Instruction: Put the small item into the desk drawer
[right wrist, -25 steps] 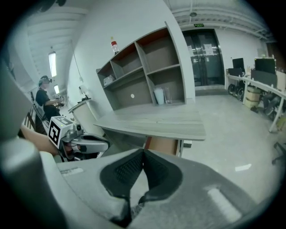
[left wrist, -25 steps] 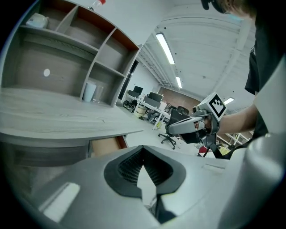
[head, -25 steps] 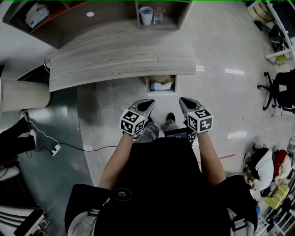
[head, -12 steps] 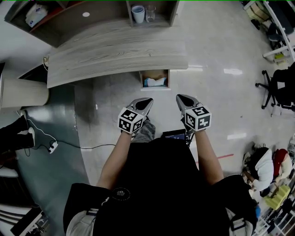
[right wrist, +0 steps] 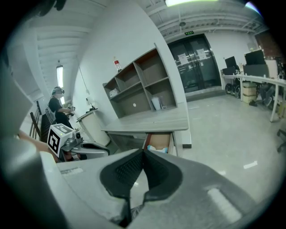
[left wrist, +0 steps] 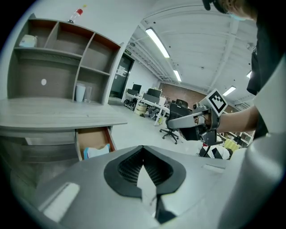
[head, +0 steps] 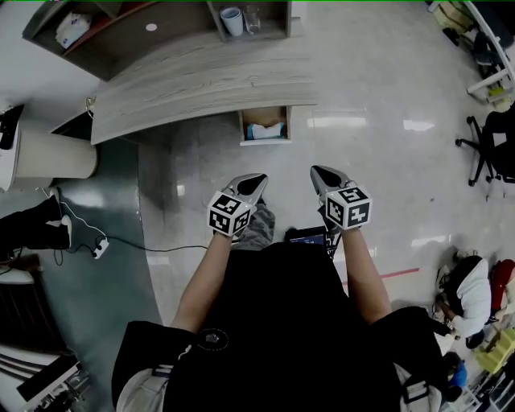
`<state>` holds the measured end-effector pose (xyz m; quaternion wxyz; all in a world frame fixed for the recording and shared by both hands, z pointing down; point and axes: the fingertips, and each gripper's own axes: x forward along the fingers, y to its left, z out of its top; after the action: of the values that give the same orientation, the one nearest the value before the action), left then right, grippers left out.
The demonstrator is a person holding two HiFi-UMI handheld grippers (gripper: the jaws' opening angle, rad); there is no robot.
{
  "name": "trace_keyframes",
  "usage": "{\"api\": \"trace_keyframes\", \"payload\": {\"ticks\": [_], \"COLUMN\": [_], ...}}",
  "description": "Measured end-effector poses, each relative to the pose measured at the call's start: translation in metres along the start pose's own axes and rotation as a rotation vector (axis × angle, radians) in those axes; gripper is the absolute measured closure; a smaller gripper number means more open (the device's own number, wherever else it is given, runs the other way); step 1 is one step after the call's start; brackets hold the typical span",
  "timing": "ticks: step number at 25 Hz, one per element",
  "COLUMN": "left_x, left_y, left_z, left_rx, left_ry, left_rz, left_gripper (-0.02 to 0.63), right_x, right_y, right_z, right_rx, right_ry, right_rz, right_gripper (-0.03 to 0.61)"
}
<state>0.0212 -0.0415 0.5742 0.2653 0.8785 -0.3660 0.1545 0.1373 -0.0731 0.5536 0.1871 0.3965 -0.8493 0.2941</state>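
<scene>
The grey wooden desk [head: 201, 84] stands ahead of me with its drawer [head: 242, 127] pulled open under the front edge. A small blue and white item [head: 264, 131] lies inside the drawer, and it shows in the left gripper view [left wrist: 97, 151] and the right gripper view [right wrist: 160, 148] too. My left gripper [head: 256, 181] and right gripper [head: 319, 172] hang side by side over the floor, well short of the drawer. Both are shut with nothing between the jaws. From the left gripper [left wrist: 143, 148] I see the right gripper [left wrist: 172, 121] off to the right.
A shelf unit on the desk holds a cup [head: 232, 20] and a glass. A white cylindrical bin [head: 52, 157] stands at the left, with a power strip [head: 100, 249] and cable on the floor. Office chairs [head: 491, 145] are at the right. A person [right wrist: 58, 105] stands far left.
Desk and open drawer have slid up and away in the head view: I have backed off, with both grippers drawn away from the drawer. Both stay shut and empty.
</scene>
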Motion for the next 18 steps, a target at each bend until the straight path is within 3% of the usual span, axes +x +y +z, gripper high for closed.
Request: {"api": "trace_keyframes", "payload": {"ticks": [9,18], "left_x": [-0.026,-0.063], "left_y": [-0.054,-0.072], "left_z": [-0.038,-0.055], "left_rx": [-0.001,0.009], "left_ry": [0.005,0.008], "left_rz": [0.060,0.112], "left_gripper": [0.612,0.612], "right_x": [-0.047,-0.065], "right_y": [0.009,0.044], "right_z": [-0.039,-0.059], "right_rx": [0.026,0.014], "right_ry": [-0.013,-0.006], "right_rz": [0.054,0.122], "right_gripper": [0.576,0.577]}}
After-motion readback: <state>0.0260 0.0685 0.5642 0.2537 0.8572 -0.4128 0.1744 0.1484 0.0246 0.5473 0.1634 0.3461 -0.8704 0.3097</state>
